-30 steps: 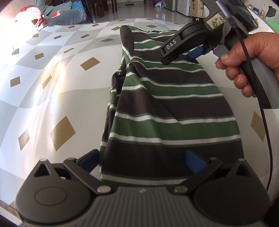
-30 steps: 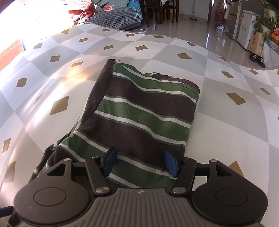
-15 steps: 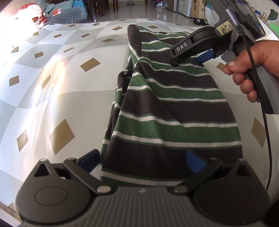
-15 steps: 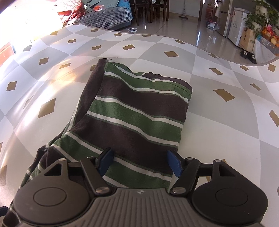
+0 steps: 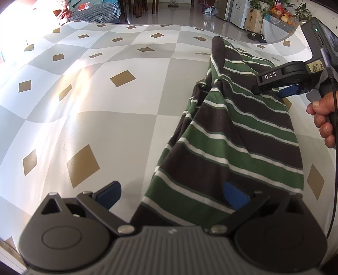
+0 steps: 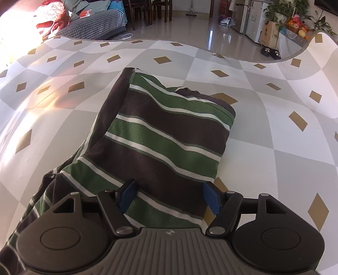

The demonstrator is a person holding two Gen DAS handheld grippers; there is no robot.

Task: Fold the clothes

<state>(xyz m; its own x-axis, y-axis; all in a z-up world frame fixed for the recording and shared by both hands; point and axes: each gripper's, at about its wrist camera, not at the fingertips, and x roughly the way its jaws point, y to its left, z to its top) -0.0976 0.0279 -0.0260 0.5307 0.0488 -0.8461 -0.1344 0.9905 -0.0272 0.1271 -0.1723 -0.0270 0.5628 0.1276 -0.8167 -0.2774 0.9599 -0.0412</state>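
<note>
A brown shirt with green and white stripes (image 5: pixel 232 135) lies folded into a long strip on the table (image 5: pixel 95 127). My left gripper (image 5: pixel 172 194) stands open at the strip's near end; the cloth covers its right finger, while its left finger sits on bare table. My right gripper (image 5: pixel 281 84), held by a hand (image 5: pixel 323 118), hovers over the strip's far right side. In the right wrist view the right gripper (image 6: pixel 170 196) is open, its blue fingers straddling the shirt (image 6: pixel 164 131) near the right edge. The shirt's far end is a neat fold.
The table (image 6: pixel 274 148) wears a white and grey chequered cloth with gold diamonds, bare to the left and right of the shirt. Beyond its far edge are a tiled floor, a chequered sofa (image 6: pixel 95 25), chairs, a fridge (image 6: pixel 251 19) and potted plants.
My left gripper has swung to the left, so the shirt now sits on the right of its view. The right gripper has drawn back slightly along the shirt. Both stay open.
</note>
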